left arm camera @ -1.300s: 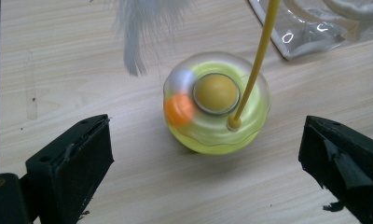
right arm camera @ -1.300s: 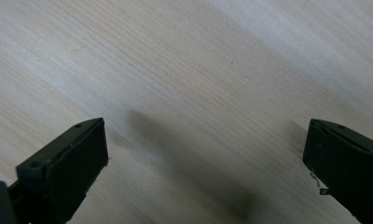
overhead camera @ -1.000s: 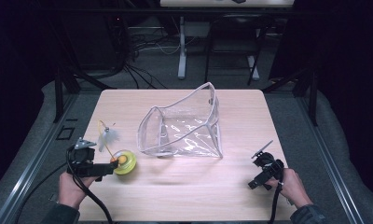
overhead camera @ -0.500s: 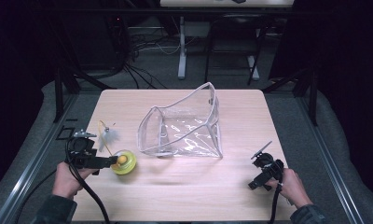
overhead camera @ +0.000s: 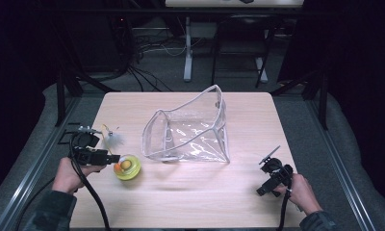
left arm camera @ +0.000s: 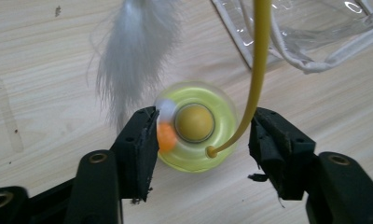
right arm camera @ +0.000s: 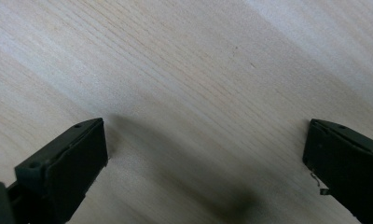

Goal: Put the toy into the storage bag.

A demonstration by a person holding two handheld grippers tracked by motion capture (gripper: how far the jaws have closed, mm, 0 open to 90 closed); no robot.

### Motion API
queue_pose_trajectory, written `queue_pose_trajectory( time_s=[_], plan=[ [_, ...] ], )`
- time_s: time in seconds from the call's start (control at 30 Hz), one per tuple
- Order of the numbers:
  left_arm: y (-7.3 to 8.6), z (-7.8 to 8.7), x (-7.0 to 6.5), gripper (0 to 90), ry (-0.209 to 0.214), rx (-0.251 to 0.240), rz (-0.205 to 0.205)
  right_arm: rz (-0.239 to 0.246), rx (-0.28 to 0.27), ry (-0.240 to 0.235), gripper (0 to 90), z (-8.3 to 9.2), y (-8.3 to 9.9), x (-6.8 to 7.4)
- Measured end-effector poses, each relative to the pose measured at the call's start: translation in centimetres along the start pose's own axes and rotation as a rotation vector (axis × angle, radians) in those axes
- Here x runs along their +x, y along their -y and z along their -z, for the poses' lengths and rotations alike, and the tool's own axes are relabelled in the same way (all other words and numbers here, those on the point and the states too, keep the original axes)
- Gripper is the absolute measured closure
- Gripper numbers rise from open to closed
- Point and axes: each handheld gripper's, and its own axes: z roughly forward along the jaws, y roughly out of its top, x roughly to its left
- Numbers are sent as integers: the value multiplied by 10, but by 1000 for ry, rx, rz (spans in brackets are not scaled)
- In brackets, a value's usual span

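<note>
A: What's hard to read here?

B: In the high view the left gripper (overhead camera: pixel 114 159) hides its own tips against the yellow-green toy (overhead camera: pixel 127 167), so from there I cannot tell whether it touches. The white feather (overhead camera: pixel 115 140) is a pale smudge beside it. The clear pouch (overhead camera: pixel 190 130) is see-through, so its far wall and the table (overhead camera: pixel 181 192) blur together, and its upper edge is cut off in the left gripper view.

A: And closer in?

B: In the left gripper view the toy (left arm camera: pixel 196 126) is a round translucent disc with a yellow ball at its centre and an orange bead at its left edge, slightly blurred. A thin yellow stalk (left arm camera: pixel 257 70) rises from the disc and runs out of the top of the frame. The feather (left arm camera: pixel 133 51) is also cropped at the top.

A: How does the left gripper stand?

B: Its jaws are spread, one on each side of the disc; the left one is touching or nearly touching the bead, the right one stands apart from the stalk. The left hand (overhead camera: pixel 70 173) holds it low at the table's near left, pointing right.

A: The right one?

B: The right hand (overhead camera: pixel 301 190) holds the right gripper (overhead camera: pixel 272 161) at the near right, well apart from the pouch, tilted up and away. In its own view the jaws are wide apart over bare wood (right arm camera: pixel 198 93).
</note>
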Motion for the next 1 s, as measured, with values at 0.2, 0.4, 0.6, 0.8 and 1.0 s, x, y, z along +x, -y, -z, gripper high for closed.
queue_pose_trajectory(
  time_s=[0.2, 0.4, 0.6, 0.8, 1.0],
  plan=[
    [-3, 1, 2, 565, 23, 13, -5, 8, 12, 13, 0, 0, 0, 0],
    [-5, 0, 3, 690, 29, 7, -1, 7, 7, 15, 0, -1, 0, 1],
    [-5, 0, 3, 783, 28, -4, -5, 9, 14, 32, 0, -1, 0, 2],
    [-5, 0, 3, 862, 31, -13, -7, 9, 15, 37, 0, -2, 0, 2],
    [-6, 0, 3, 881, 31, -5, -23, 8, 16, 37, 0, -1, 0, 2]
  ],
)
